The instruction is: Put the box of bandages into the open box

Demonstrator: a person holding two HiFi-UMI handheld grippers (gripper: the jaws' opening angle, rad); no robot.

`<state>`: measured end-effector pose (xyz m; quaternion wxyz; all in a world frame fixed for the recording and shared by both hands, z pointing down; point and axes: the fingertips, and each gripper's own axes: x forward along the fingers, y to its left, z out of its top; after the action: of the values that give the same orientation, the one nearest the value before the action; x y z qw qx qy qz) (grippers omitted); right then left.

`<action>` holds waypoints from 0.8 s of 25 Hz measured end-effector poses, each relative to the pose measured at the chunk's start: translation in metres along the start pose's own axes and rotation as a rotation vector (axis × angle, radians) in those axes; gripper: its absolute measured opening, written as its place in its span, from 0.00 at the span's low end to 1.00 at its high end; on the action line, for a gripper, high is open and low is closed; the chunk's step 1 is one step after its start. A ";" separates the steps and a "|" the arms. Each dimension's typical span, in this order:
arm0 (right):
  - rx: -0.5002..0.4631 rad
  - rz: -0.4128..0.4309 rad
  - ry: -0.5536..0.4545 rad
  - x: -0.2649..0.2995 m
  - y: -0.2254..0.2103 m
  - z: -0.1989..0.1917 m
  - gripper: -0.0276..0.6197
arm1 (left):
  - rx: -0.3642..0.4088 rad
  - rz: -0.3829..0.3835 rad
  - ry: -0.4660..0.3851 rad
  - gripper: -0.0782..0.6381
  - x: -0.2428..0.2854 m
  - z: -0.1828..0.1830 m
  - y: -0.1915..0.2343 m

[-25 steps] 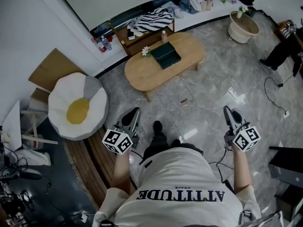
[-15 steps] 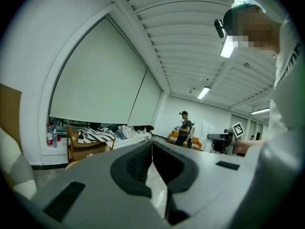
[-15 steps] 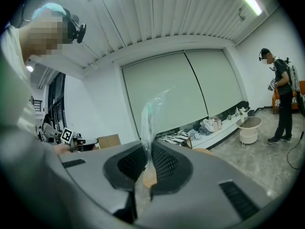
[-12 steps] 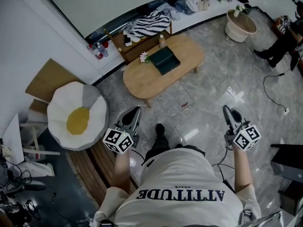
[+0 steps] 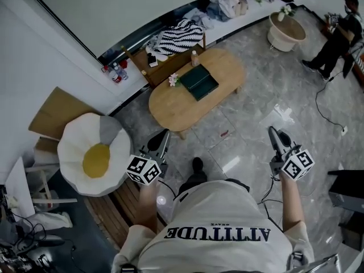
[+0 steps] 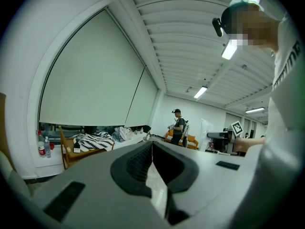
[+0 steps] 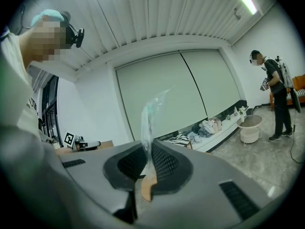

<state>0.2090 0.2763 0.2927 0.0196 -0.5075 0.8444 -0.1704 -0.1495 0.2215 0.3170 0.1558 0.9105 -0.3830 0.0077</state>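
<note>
A dark green box lies on the oval wooden table, well ahead of me across the floor. I cannot make out a box of bandages on the table. My right gripper is held up at my right, its jaws shut on a thin clear plastic piece that sticks up between the pads. The left gripper hangs at my left with its jaws closed together and nothing between them. Both grippers are far short of the table.
A fried-egg cushion sits on the floor at left, cardboard behind it. A wooden rack with striped cloth stands behind the table. A round white basket and a standing person are at far right. A small red item lies on the floor.
The head view has tilted a little, so the table and room sit slightly differently in it. Both grippers keep their places and their jaws have not changed.
</note>
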 end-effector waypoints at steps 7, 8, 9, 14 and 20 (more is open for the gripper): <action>-0.016 -0.046 0.004 0.047 0.000 0.009 0.10 | 0.045 -0.032 0.011 0.14 0.029 0.017 0.050; -0.017 -0.054 0.006 0.053 0.000 0.010 0.10 | 0.050 -0.036 0.014 0.14 0.032 0.018 0.056; -0.019 -0.061 0.008 0.059 0.000 0.011 0.10 | 0.053 -0.042 0.018 0.14 0.035 0.020 0.061; -0.007 -0.088 0.015 0.092 0.003 0.006 0.10 | 0.038 -0.077 0.051 0.14 0.047 0.020 0.091; -0.010 -0.088 0.019 0.129 0.010 0.009 0.10 | 0.037 -0.073 0.060 0.14 0.055 0.027 0.132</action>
<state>0.1401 0.1662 0.2990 0.0017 -0.5427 0.8222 -0.1717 -0.2060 0.0882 0.3355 0.1506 0.9260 -0.3443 0.0365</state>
